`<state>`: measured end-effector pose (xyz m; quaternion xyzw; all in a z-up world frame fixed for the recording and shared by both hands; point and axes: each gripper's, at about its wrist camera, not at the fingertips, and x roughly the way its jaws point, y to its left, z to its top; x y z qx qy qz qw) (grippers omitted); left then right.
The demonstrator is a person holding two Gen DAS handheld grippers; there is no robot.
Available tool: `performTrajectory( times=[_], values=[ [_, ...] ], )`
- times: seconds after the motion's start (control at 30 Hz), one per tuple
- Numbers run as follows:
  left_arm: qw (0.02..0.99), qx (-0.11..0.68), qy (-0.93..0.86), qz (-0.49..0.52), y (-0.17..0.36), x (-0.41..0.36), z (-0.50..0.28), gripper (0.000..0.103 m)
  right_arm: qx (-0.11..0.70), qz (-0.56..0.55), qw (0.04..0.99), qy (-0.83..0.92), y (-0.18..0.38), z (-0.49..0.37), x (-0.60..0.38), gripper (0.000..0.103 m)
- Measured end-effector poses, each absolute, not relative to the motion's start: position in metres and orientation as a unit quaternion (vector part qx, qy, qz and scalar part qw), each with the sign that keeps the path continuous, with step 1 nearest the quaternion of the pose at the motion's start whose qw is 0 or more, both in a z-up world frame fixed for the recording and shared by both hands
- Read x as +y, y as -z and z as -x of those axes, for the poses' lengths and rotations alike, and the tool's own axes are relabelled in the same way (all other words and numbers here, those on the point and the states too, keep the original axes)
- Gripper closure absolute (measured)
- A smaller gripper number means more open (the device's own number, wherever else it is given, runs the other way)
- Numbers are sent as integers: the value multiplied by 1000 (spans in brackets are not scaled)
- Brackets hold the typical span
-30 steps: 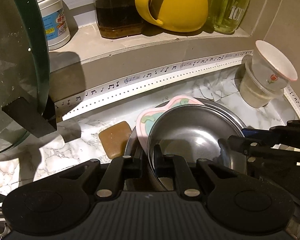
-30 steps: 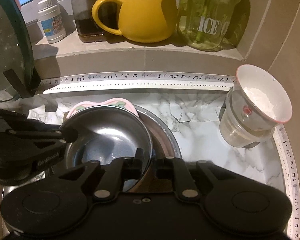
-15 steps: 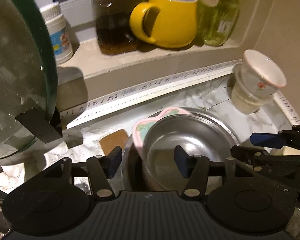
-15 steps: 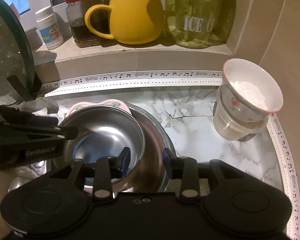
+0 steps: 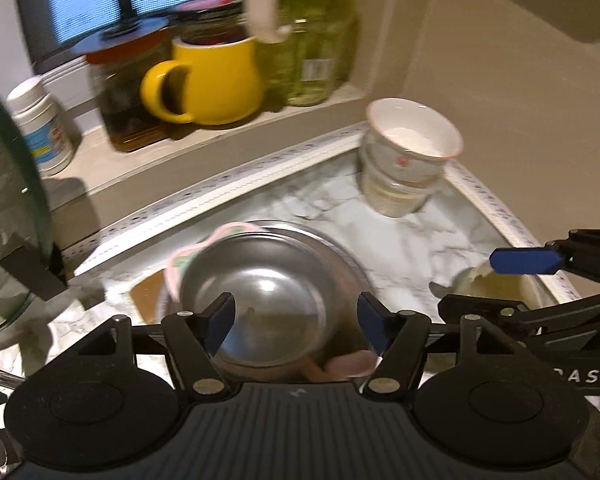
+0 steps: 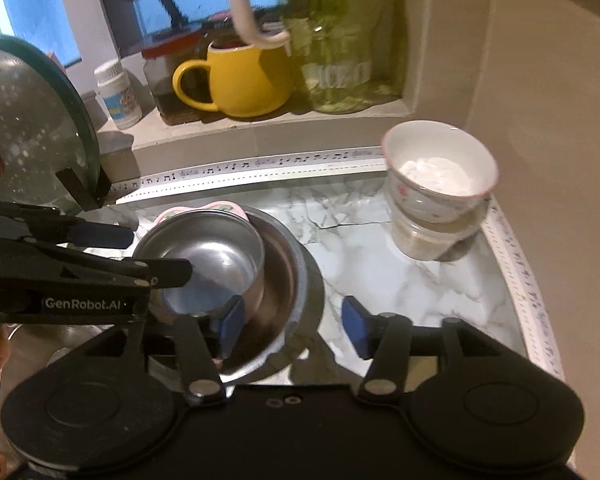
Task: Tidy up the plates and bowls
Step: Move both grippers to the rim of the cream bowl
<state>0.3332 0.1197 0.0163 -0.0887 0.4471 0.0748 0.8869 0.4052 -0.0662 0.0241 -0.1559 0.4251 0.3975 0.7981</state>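
A small steel bowl (image 5: 260, 280) (image 6: 208, 256) sits inside a wider steel bowl (image 5: 348, 252) (image 6: 296, 276) on the marble counter, with a pink plate (image 5: 180, 264) (image 6: 216, 208) tucked behind it. My left gripper (image 5: 296, 316) is open and empty, held above and in front of the small bowl. My right gripper (image 6: 292, 320) is open and empty, over the wide bowl's right rim. Each gripper shows at the edge of the other's view.
A white bowl with powder (image 5: 414, 136) (image 6: 440, 164) sits on a clear container at the back right. A glass pot lid (image 6: 32, 128) stands at the left. A yellow mug (image 5: 216, 80), jars and a white bottle line the window ledge. A brown sponge (image 5: 148, 296) lies left of the bowls.
Both grippers opened, let go of the small steel bowl's rim and pulled up and back. The bowl stays nested in the wider bowl.
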Motion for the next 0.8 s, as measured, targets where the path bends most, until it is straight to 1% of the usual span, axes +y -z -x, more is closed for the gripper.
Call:
performTrajectory(
  times=[0.07,0.1,0.17,0.33,0.43,0.5,0.53,0.63,0.8],
  values=[
    [890,444,-58,88,-19,109,-334,28,422,151,802,-395,-29,-404,-81,37],
    [892,441,-50,89,-20,103,-334,26,421,148,805,-391,-32,-404,-89,36],
    [894,438,-35,89,-21,91,-335,26,420,143,811,-381,-35,-405,-105,31],
    [896,436,-9,85,-16,61,-343,24,425,132,824,-350,-36,-411,-145,23],
    [896,433,10,95,-11,45,-350,20,432,130,828,-333,-31,-414,-165,21],
    [894,436,27,104,-7,33,-358,9,437,127,831,-319,-28,-416,-177,20],
    [892,438,33,109,-5,28,-362,8,440,125,832,-312,-26,-417,-182,20],
    [887,446,34,113,3,15,-376,7,451,118,835,-293,-19,-421,-196,20],
    [884,459,25,89,21,-3,-396,7,473,103,834,-264,-3,-426,-208,21]
  ],
)
